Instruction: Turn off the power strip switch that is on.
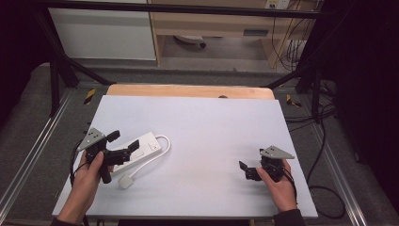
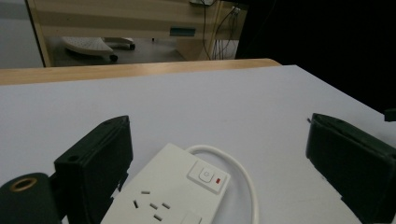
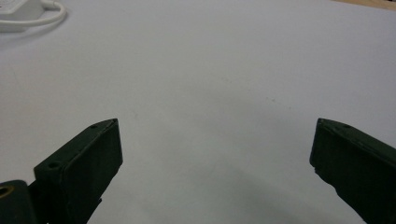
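A white power strip lies at the left of the pale table top. Its white cable loops round to a plug near the front. My left gripper is open, with its jaws on either side of the strip's near end and apart from it. In the left gripper view the strip sits low between the wide jaws of the gripper, its switch facing up. My right gripper is open over bare table at the front right. In the right gripper view nothing lies between the jaws of the gripper, and the strip is far off.
A strip of wooden table edge runs along the back. Metal frame rails flank both sides. Black cables lie on the floor at the right. A wooden desk stands beyond the table.
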A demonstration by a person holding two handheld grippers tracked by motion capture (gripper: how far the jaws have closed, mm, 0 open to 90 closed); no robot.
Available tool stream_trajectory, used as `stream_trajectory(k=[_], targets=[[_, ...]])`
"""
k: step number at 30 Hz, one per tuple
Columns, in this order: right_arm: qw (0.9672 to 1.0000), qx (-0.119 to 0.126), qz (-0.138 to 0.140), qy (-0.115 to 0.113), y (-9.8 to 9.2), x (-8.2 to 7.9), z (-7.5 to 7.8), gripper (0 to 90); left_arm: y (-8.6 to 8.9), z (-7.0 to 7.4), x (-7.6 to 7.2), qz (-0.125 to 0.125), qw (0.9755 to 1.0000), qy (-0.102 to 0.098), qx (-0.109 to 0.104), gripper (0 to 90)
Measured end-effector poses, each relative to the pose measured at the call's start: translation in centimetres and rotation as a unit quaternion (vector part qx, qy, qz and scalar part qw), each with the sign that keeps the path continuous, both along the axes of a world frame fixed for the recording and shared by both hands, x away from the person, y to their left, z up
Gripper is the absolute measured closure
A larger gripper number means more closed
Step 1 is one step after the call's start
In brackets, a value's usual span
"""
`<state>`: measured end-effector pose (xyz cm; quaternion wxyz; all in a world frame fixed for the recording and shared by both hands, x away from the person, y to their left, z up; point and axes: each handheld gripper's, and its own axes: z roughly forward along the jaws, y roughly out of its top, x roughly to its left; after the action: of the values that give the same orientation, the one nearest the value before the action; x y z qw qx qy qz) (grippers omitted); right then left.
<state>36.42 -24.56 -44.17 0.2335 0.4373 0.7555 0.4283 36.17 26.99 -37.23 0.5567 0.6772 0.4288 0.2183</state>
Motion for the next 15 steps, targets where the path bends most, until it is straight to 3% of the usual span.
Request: stream_trajectory(k=[9,15], targets=[[1.0000,0.002,-0.001,-0.002,-0.2,-0.1,0.1,3.0,0.3,2.2,-1.4,-0.017,0.9997,-0.017,-0.004,6.6],[1.0000,0.008,0.003,-0.003,-0.1,-0.1,0.2,2.9,0.7,2.4,-1.6,-0.020,0.9997,-0.015,0.000,6.7]])
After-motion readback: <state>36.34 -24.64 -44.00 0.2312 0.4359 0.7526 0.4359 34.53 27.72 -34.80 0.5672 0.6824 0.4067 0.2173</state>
